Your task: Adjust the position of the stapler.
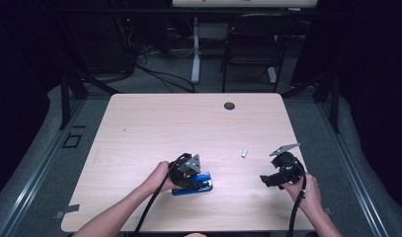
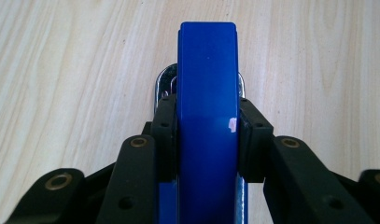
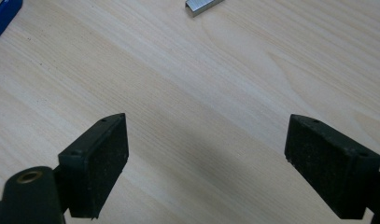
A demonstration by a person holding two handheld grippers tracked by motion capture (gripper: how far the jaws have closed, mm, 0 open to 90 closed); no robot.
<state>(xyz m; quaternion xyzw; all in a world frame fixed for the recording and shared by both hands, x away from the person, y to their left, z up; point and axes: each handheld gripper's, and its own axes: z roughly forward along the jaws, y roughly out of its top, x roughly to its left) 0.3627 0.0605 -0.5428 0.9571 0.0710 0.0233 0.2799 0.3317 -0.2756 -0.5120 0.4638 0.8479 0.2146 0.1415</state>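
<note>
Two items on your counter (image 1: 139, 123): one blue stapler (image 1: 197, 184), near the front edge, clamped by its sides in your left hand-held gripper (image 1: 191, 174); one strip of staples (image 1: 244, 152), loose, lying apart to the right. Your right hand-held gripper (image 1: 275, 178) hovers beside the strip, jaws wide, holding nothing. Stapler secured; loading the staples looks still ahead of you

Lab: dark curtains (image 1: 20, 74), floor cables (image 1: 159, 74)
</note>
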